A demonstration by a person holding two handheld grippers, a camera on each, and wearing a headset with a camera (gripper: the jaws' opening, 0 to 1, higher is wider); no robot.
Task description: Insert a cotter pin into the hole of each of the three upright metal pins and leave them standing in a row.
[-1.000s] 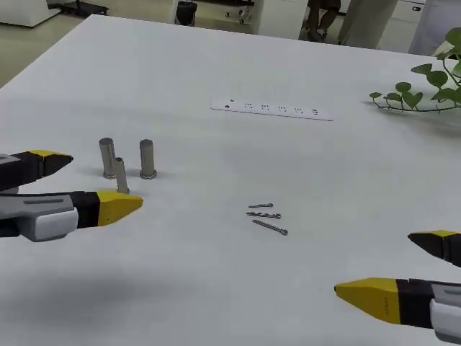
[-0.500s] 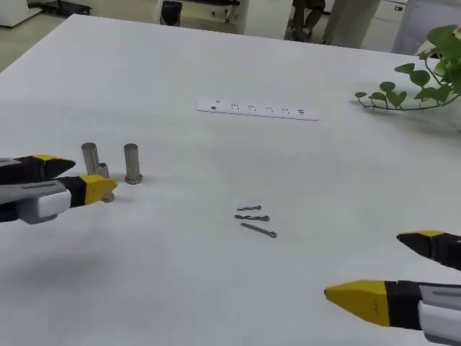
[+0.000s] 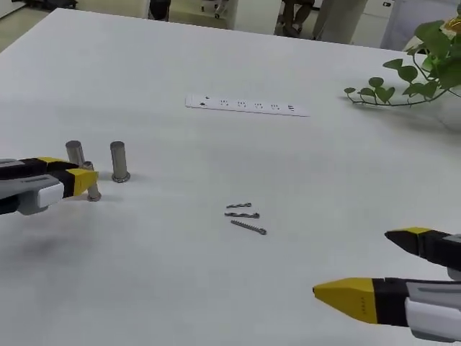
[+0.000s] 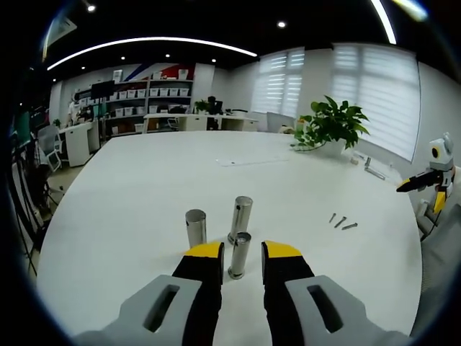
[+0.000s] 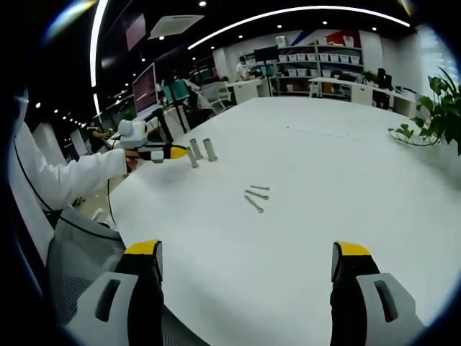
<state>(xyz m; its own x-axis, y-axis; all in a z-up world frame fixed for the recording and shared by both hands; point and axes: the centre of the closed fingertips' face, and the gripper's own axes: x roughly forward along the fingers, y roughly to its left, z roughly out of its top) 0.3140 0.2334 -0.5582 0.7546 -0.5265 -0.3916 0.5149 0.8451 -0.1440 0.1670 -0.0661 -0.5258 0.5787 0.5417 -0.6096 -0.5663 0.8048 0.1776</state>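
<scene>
Three metal pins upright; three cotter pins, seemingly, lying apart.

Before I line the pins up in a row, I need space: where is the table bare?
Bare table lies between the cotter pins and the metal pins, and between the cotter pins and the power strip. Crowded: the three metal pins stand close together, with the left gripper straddling the nearest one.
</scene>
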